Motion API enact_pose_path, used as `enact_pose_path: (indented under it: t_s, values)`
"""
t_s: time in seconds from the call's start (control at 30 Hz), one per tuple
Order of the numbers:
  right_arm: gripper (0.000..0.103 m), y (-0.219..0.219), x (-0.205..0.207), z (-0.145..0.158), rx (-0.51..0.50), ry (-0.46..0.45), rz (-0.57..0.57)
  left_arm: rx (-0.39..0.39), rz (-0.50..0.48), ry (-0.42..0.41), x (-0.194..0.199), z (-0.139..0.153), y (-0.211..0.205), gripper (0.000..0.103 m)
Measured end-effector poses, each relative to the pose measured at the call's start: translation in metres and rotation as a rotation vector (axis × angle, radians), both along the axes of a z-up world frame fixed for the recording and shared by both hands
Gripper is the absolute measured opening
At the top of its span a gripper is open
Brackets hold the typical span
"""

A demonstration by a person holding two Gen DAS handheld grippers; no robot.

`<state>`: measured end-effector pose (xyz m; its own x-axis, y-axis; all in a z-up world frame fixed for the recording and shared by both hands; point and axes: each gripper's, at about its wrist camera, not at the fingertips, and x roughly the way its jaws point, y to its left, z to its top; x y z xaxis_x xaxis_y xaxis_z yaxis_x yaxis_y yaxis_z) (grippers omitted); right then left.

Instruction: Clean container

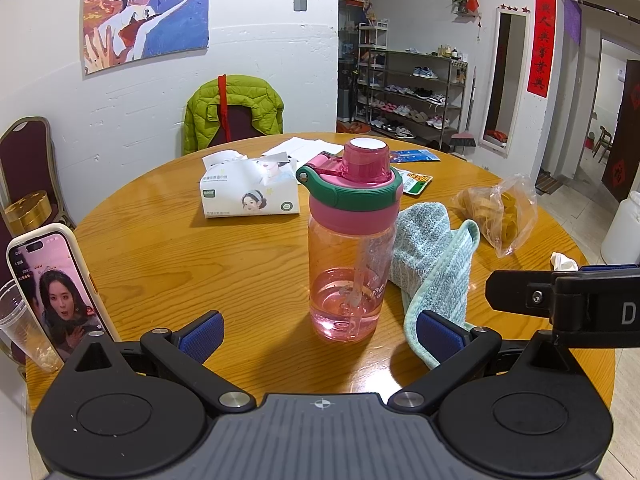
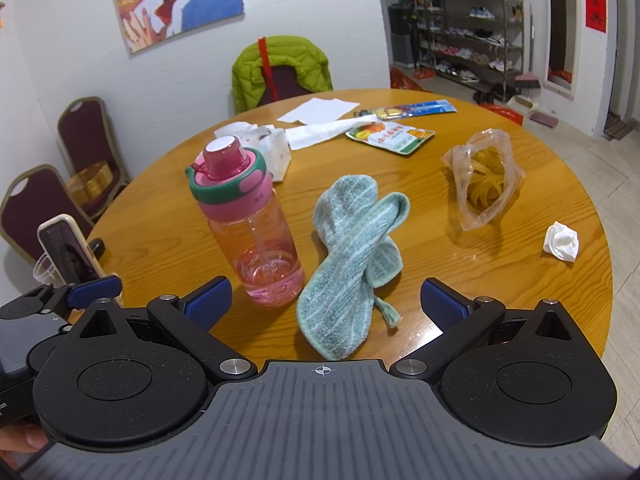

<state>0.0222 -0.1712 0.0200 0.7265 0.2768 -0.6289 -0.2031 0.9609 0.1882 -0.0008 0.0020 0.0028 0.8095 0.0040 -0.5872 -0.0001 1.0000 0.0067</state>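
A clear pink bottle point(image 1: 347, 248) with a pink and green lid stands upright on the round wooden table point(image 1: 168, 248), a little water in its bottom. A crumpled light-blue cloth point(image 1: 434, 268) lies just to its right. My left gripper point(image 1: 320, 334) is open, its blue pads on either side of the bottle's base, a short way in front of it. In the right wrist view the bottle point(image 2: 256, 236) stands left of centre and the cloth point(image 2: 352, 256) lies in the middle. My right gripper point(image 2: 325, 302) is open over the cloth's near end, holding nothing.
A tissue box point(image 1: 250, 190), snack packet point(image 2: 390, 136), papers and a bag of rubber bands point(image 2: 486, 180) lie on the table. A crumpled tissue point(image 2: 562, 240) sits at the right. A phone point(image 1: 56, 288) leans on a plastic cup point(image 1: 24, 326) at the left edge. Chairs stand behind.
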Motion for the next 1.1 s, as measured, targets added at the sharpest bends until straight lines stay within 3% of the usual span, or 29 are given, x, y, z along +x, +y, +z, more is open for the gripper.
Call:
enact_pose_path:
  t_s: [1.1]
  values:
    - [0.103, 0.0, 0.006, -0.013, 0.012, 0.03, 0.0, 0.001, 0.01, 0.011, 0.0, -0.007, 0.003, 0.102]
